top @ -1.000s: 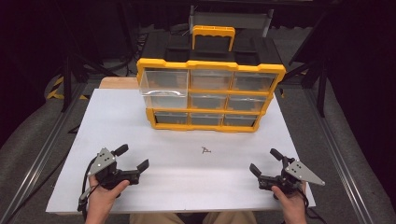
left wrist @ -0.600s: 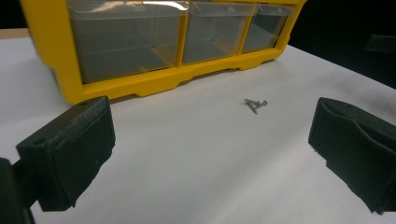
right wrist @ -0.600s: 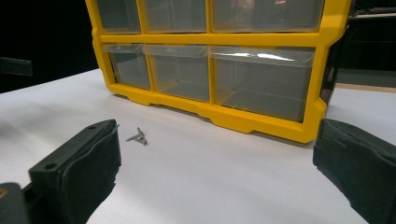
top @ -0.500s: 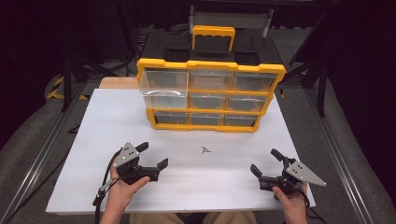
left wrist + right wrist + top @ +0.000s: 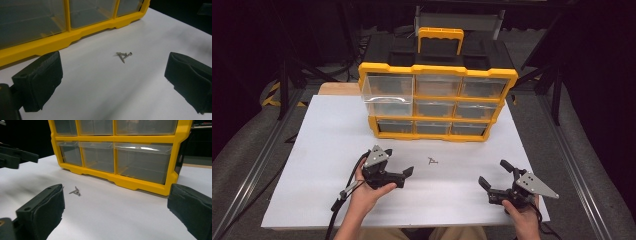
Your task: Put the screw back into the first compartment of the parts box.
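Note:
A few small metal screws (image 5: 432,161) lie in a little heap on the white table top (image 5: 322,150), in front of a yellow drawer cabinet (image 5: 438,71). My left gripper (image 5: 399,165) is open just left of the heap and holds nothing. In the left gripper view the screws (image 5: 124,55) lie ahead between the wide-apart pads (image 5: 40,80). My right gripper (image 5: 495,174) is open near the front right of the table, also with nothing in it. Its own view has the screws (image 5: 75,191) ahead on the left and the left gripper (image 5: 15,157) farther off.
The cabinet has clear drawers in three rows. Its top-left drawer (image 5: 387,92) stands pulled out toward me. A black and yellow toolbox (image 5: 439,42) sits behind it. Bare white table lies between the two grippers and to the left.
My left gripper has moved from the table's front left to the right and forward, close to the screws. The right gripper has stayed in place.

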